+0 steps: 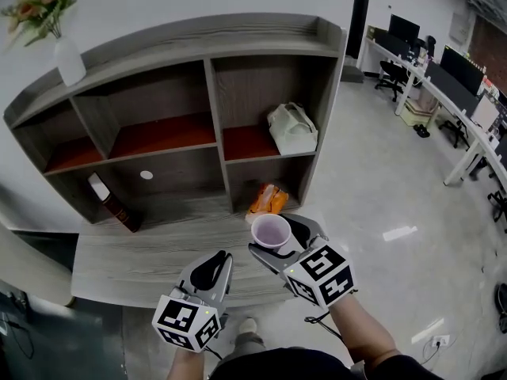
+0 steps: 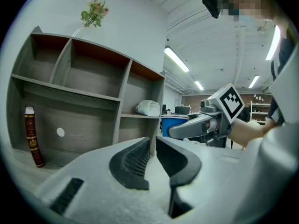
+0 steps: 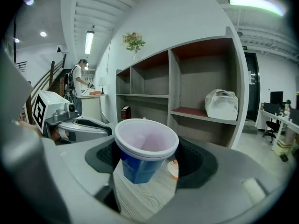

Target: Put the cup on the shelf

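A blue cup (image 3: 142,150) with a white rim and pale inside is held upright between the jaws of my right gripper (image 3: 145,155), above the low wooden counter. From the head view the cup (image 1: 271,231) hangs just in front of the grey wooden shelf (image 1: 214,109), below its lower right compartment, with my right gripper (image 1: 277,240) shut on it. My left gripper (image 1: 219,266) sits to the left of it over the counter, its jaws nearly together with nothing between them. In the left gripper view the left gripper (image 2: 152,157) faces the shelf (image 2: 93,97), with the cup (image 2: 174,125) at right.
A white bag (image 1: 292,129) fills the middle right compartment. An orange packet (image 1: 266,199) lies in the lower right one. A dark bottle (image 1: 113,202) leans at lower left. A vase of flowers (image 1: 63,50) stands on top. A person (image 3: 77,78) stands far off.
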`<state>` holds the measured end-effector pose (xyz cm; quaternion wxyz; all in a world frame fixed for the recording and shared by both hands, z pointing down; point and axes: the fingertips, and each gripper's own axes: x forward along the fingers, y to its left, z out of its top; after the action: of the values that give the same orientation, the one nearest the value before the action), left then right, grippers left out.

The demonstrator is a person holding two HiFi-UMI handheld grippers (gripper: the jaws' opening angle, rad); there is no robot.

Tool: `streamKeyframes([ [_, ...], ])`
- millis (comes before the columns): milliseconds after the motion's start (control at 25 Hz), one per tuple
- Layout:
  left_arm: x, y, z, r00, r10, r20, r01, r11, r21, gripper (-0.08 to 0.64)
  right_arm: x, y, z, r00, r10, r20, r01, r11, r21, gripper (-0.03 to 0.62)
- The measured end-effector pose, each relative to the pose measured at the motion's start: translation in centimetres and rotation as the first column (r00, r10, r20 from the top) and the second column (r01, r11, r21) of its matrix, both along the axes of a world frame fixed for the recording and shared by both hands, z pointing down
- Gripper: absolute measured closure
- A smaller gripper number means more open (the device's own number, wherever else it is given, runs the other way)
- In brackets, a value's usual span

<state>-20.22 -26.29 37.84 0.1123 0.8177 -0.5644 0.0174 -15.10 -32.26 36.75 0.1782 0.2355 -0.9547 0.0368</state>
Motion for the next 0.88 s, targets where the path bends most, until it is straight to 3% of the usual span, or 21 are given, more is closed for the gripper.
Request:
streamKeyframes([
  [520, -3.1, -4.4, -0.1, 0.998, 0.06, -0.006, -0.06, 0.998, -0.013, 0.532, -3.2, -6.2, -2.0, 0.997, 0.07, -0.016, -0.069, 0.997, 0.045, 0.244],
  [880, -4.8, -7.2, -0.5, 0.995, 0.095, -0.01, -0.095, 0.995, -0.014, 0.532, -5.2, -11.8, -6.1, 0.993, 0.117, -0.007, -0.115, 0.985, 0.129, 0.244],
])
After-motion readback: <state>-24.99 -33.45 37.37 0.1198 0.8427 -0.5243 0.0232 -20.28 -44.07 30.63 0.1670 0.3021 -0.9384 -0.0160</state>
